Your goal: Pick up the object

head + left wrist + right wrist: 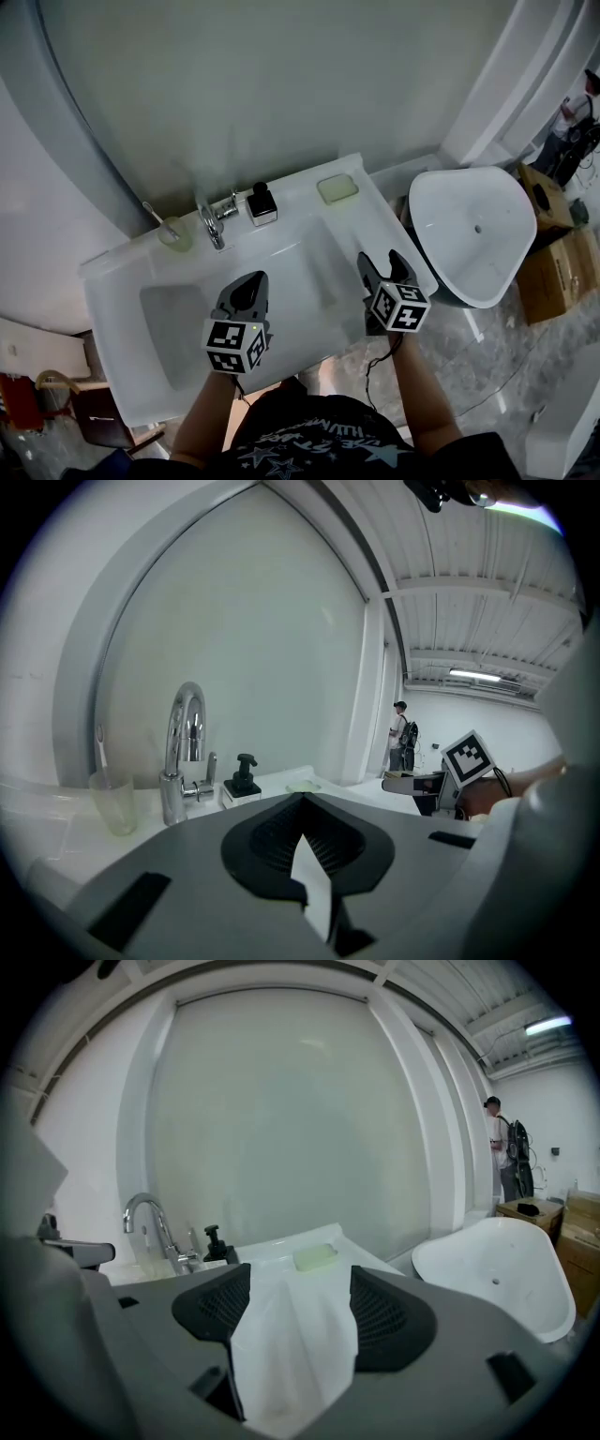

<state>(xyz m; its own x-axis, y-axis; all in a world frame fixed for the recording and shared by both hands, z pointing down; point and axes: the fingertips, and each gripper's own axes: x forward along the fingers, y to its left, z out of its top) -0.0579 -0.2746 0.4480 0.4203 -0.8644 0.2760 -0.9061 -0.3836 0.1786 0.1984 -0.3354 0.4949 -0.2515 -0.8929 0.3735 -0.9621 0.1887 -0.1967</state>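
A white sink counter (309, 253) carries a pale green soap bar (337, 188) (315, 1257), a black-topped soap dispenser (262, 204) (244, 778) and a cup with a toothbrush (174, 232) (114, 802) beside a chrome tap (214, 223) (186, 752). My left gripper (248, 286) (302, 801) hovers over the basin's front, shut with nothing in it. My right gripper (384, 267) (292, 1283) is open and empty above the counter's right end, with the soap bar ahead of it. Neither touches any object.
A white freestanding tub (473, 234) (497, 1269) stands right of the counter, with cardboard boxes (553, 272) beyond it. A person (572, 117) (401, 735) stands far off at the right. A curved white wall panel (281, 84) rises behind the counter.
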